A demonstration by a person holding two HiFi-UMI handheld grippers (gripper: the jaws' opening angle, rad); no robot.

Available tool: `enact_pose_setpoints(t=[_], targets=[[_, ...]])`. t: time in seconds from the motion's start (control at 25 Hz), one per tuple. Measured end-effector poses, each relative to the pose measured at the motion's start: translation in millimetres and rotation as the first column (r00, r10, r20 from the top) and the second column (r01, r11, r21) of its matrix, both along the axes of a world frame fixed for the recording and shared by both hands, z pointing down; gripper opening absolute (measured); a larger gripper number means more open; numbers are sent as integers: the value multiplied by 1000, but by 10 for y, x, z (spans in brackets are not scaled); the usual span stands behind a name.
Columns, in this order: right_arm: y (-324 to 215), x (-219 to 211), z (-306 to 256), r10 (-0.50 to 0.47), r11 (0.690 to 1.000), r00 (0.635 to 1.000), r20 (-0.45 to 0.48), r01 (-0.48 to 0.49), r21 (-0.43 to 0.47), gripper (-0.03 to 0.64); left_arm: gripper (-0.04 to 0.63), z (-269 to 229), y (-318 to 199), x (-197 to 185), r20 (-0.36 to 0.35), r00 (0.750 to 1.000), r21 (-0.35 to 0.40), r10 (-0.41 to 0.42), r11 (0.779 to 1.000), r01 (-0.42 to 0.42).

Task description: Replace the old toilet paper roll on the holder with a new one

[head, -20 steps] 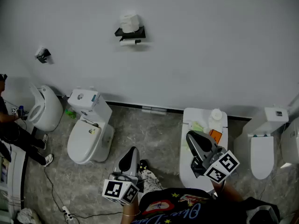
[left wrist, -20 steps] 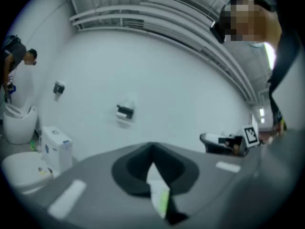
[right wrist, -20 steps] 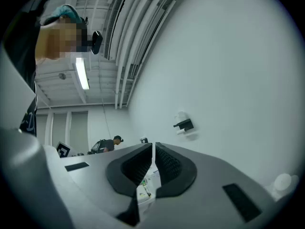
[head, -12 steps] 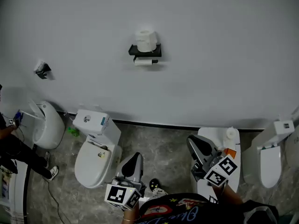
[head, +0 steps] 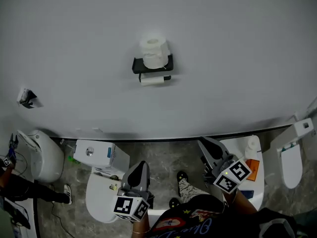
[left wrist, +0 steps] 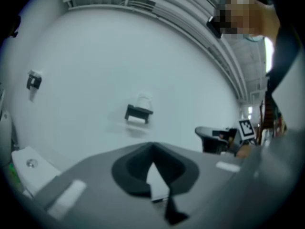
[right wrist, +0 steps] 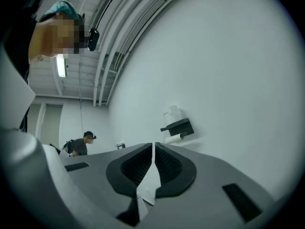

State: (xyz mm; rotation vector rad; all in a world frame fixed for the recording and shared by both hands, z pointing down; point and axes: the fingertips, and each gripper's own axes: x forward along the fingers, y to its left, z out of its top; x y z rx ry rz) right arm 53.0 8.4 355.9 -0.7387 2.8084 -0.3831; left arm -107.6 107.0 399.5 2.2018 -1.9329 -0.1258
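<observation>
Black wall holder [head: 152,65], ahead of the right gripper [head: 204,144].
A white roll [head: 154,52] stands on top; a second roll [head: 154,80] hangs just beneath.

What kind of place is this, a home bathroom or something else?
Probably a training or display room, not a home bathroom: several toilets stand side by side along one bare white wall, with a paper holder mounted above them.

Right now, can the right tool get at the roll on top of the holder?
Not yet, probably: the right tool is shut and hangs well short of the roll on the holder, though nothing blocks the way.
</observation>
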Motion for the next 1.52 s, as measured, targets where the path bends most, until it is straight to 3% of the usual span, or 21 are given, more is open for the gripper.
enact_pose_setpoints(t=[0.16,0.36,0.64,0.72,0.88,1.0,1.04,1.08,1.2,1.28,1.36,1.4,1.52], targets=[[-498,-177,12,-8,999,999,-40,10,35,14,-11,-30,-582,-122,0,999,12,32,999,-32],[-1115,-294,-50,18,998,1000,2,-18,61,14,-11,-118,-1323,-183,50,994,36,97,994,-99],[-1485,-488,29,29,999,1000,3,-29,33,14,-11,-85,-1931,-281,74,986,39,153,987,-156],[-1530,-513,12,43,999,999,-2,-43,24,14,-11,-114,-2066,-351,20,986,72,164,984,-165],[-1609,-501,-137,91,995,996,-1,-91,28,15,-11,-105,-2390,-578,-241,954,150,176,978,-142],[-1677,-404,-168,146,989,989,-12,-145,35,14,-11,-10,-2634,-721,-328,934,169,144,981,-92],[-1698,-367,-155,166,986,986,-16,-165,35,14,-6,12,-2715,-761,-400,904,177,148,981,-83],[-1717,-321,-120,186,982,982,-27,-185,34,14,46,33,-2792,-794,-492,856,187,161,979,-76],[-1772,-213,-36,235,972,971,-47,-235,17,14,175,25,-2990,-865,-738,636,253,224,966,-47],[-1787,-193,-37,251,968,967,-43,-251,11,14,186,-15,-3099,-874,-802,526,308,283,950,-41],[-1782,-187,-63,261,965,965,-35,-261,11,14,187,-19,-3194,-858,-829,458,337,321,940,-49],[-1773,-184,-78,264,964,964,-31,-264,13,14,189,-19,-3236,-855,-837,437,344,330,938,-50],[-1754,-159,-90,279,960,960,-28,-279,18,14,212,-40,-3351,-853,-846,405,361,347,932,-46]])
